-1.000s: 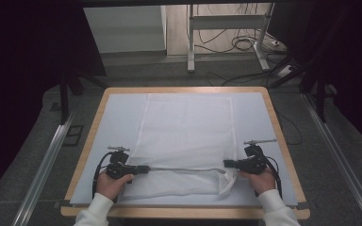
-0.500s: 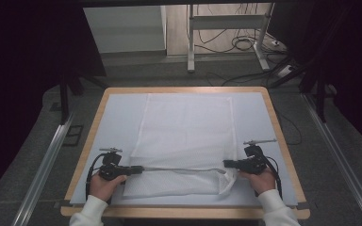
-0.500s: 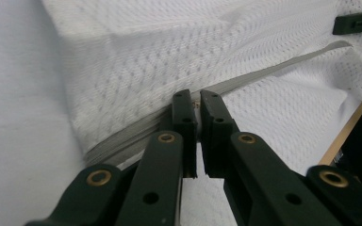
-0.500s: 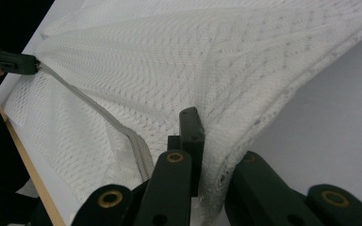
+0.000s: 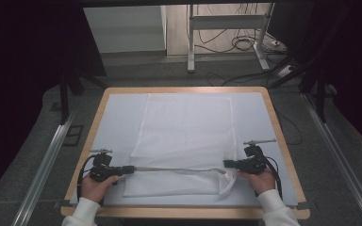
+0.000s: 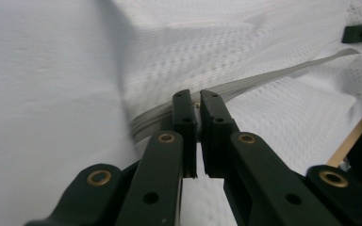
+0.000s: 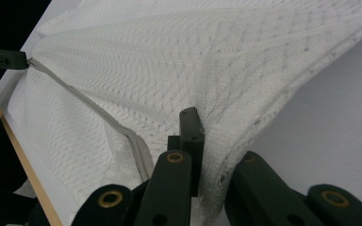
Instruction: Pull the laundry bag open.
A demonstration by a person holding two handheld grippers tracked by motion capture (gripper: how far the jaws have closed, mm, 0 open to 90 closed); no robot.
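High view shows both grippers' jaws clamped on a white mesh bag (image 5: 185, 136), its zipper (image 5: 179, 170) stretched taut.

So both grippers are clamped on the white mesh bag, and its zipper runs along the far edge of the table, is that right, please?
Not quite. Both the left gripper and the right gripper are clamped on the white mesh bag, but the zipper runs across its near end, stretched between the two grippers, not along the far edge of the table. The high view shows it.
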